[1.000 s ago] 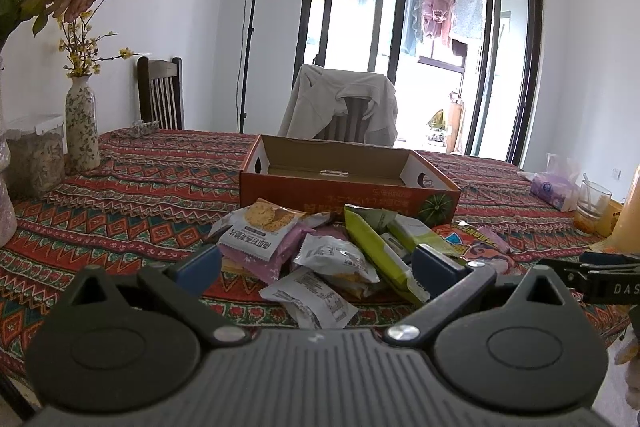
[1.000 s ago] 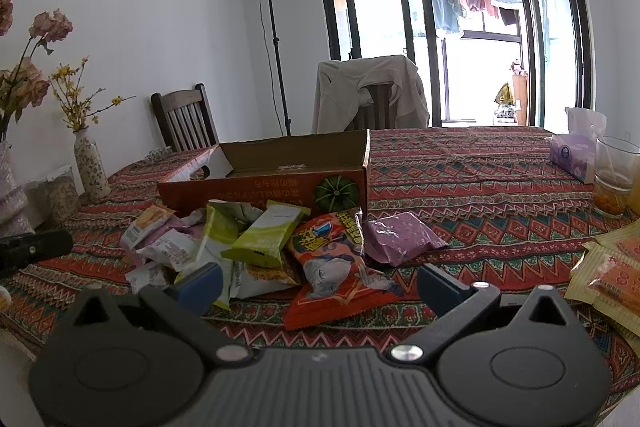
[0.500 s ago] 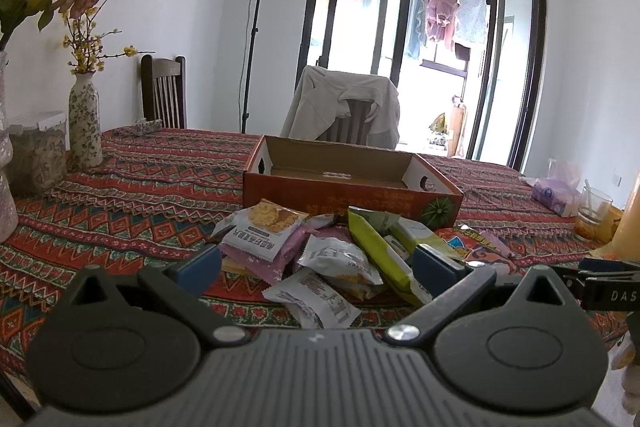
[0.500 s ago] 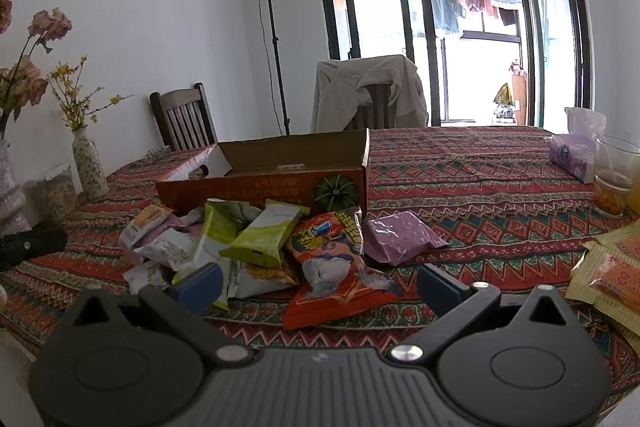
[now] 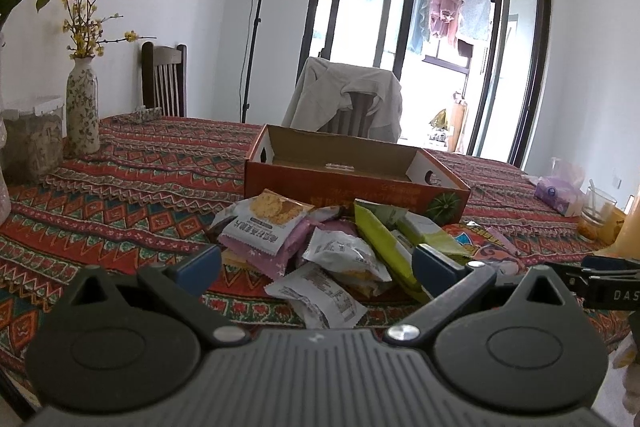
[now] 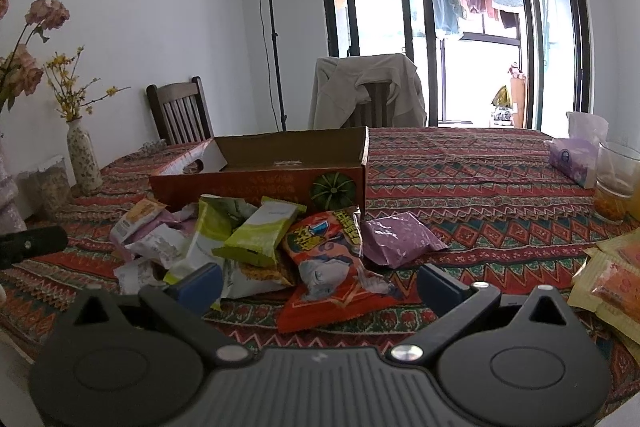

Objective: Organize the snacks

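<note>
A pile of snack packets (image 5: 320, 247) lies on the patterned tablecloth in front of an open orange cardboard box (image 5: 352, 179). The box also shows in the right wrist view (image 6: 260, 179), with a red packet (image 6: 332, 267), green packets (image 6: 256, 235) and a purple packet (image 6: 396, 239) before it. My left gripper (image 5: 316, 267) is open and empty, just short of a white packet (image 5: 320, 295). My right gripper (image 6: 320, 283) is open and empty, near the red packet.
A flower vase (image 5: 82, 107) and a plastic jar (image 5: 32, 139) stand at the left. A tissue pack (image 6: 572, 163), a glass (image 6: 616, 183) and yellow packets (image 6: 612, 287) sit at the right. Two chairs stand behind the table.
Both grippers have shifted only slightly; the left view rose a little. The packets and box have not moved.
</note>
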A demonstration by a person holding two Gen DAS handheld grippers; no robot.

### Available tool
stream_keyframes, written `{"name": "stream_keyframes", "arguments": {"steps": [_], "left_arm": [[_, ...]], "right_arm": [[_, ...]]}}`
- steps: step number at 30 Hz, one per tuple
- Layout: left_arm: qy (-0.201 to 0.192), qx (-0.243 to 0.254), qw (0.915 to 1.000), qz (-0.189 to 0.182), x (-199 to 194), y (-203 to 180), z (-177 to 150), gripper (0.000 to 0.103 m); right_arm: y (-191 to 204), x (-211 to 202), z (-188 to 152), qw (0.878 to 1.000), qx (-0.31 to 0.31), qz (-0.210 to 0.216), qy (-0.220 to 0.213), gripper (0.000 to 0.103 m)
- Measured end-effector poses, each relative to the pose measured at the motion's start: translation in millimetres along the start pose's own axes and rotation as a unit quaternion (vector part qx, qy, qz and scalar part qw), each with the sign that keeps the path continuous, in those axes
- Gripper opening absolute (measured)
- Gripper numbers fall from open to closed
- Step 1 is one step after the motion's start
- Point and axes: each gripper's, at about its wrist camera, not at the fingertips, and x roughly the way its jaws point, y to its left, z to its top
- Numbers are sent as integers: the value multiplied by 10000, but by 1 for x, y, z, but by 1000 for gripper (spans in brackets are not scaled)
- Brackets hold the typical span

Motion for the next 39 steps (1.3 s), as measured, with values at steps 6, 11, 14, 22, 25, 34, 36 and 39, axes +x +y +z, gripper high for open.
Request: {"name": "stream_keyframes", "arguments": {"steps": [6,11,14,22,25,34,36,39], "left_arm": [[-51,-32,10000,-8,1,2,2,103],[-45,-62,10000,-27,5,5,4,103],[-20,-77,10000,-35,8,7,4,103],[34,-148,9999,-17,18,12,5,103],[68,-163,9998,-7,24,15,5,103],[232,-163,9996,34,49,25,1,103],[291,-205,9993,105,55,29,1,103],[368,-286,9988,143,64,37,1,103]], "right_arm": [[0,6,3,10000,3,-36,-10,103],[-1,11,3,10000,2,-69,-1,103],[-1,13,3,10000,14,-83,2,103],[-1,25,4,9999,-42,-136,67,103],[-2,32,3,9997,-67,-186,125,103],[-8,72,3,9982,-203,-339,453,101],[-9,80,4,9977,-255,-360,519,99],[-11,93,5,9971,-269,-330,624,93]]}}
